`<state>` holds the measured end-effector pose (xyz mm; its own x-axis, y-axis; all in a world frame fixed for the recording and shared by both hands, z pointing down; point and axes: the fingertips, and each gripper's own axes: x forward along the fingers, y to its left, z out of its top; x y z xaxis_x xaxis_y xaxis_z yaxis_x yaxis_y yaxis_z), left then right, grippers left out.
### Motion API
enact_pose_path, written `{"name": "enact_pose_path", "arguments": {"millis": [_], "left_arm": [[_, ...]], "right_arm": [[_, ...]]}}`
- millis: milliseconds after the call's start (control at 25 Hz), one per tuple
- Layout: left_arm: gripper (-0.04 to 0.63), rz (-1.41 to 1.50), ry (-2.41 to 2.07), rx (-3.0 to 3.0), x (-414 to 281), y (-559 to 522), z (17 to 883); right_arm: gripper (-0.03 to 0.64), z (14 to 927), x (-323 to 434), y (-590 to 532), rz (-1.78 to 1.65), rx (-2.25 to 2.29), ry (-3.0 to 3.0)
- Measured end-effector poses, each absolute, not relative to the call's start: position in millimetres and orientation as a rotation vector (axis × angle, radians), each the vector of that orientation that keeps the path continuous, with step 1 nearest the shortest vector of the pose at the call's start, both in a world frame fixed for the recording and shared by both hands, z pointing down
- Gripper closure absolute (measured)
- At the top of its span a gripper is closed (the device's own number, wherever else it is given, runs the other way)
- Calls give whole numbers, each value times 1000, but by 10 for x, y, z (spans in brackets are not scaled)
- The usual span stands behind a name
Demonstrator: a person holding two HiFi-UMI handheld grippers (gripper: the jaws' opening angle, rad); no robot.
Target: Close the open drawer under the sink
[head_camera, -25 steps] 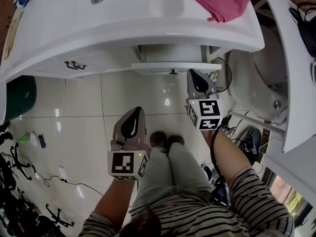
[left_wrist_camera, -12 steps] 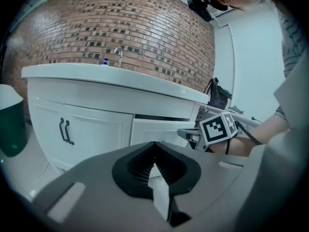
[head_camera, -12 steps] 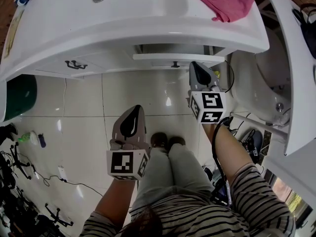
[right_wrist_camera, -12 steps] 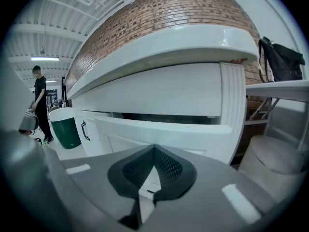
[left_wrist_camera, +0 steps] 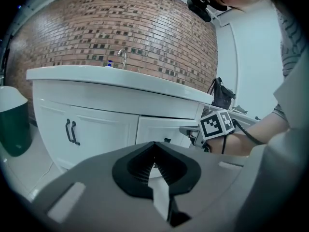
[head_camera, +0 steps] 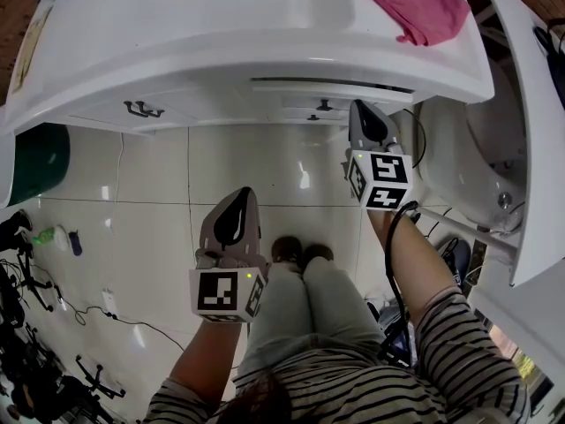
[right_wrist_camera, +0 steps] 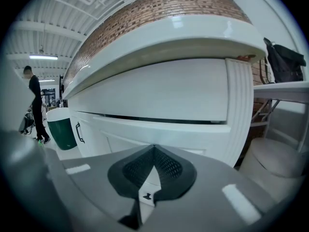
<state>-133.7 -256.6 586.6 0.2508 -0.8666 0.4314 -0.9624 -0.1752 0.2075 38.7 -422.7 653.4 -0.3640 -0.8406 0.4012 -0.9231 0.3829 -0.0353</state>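
The drawer under the sink, a white drawer front with a small black knob (head_camera: 300,94), sits below the front edge of the white vanity top (head_camera: 177,51), toward its right corner. It projects only slightly from the cabinet face, and the right gripper view shows a thin dark gap along its top. We judge it nearly shut but not flush.

The right gripper (head_camera: 362,113) has its jaws together and holds nothing. Its tip is at the drawer front, just right of the knob. We judge that the closed jaws serve as a blunt pusher, but we cannot confirm contact.

The left gripper (head_camera: 234,223) also has its jaws together and is empty. It hangs over the tiled floor (head_camera: 150,201), well apart from the cabinet, and is not needed here.

A crumpled pink cloth (head_camera: 415,5) lies on the vanity top's right end, and a dark green bin (head_camera: 35,162) stands by its left end. A white rounded fixture (head_camera: 468,148), likely a toilet, crowds the right arm. We see nothing blocking the drawer.
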Motion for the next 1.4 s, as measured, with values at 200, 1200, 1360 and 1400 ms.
{"name": "enact_pose_path", "arguments": {"millis": [200, 1200, 1360, 1400], "left_arm": [[578, 304, -1667, 2100, -1346, -2485, 5932], [578, 275, -1729, 2080, -1363, -2230, 5133], [578, 264, -1751, 2129, -1220, -2079, 4473], [578, 259, -1761, 2137, -1193, -2046, 4306]], "right_arm": [[620, 6541, 386, -4289, 409, 1564, -2326], [618, 5569, 323, -3829, 305, 1353, -2406], [618, 4675, 459, -3425, 288, 1296, -2515], [618, 4444, 514, -3353, 294, 1301, -2540]]}}
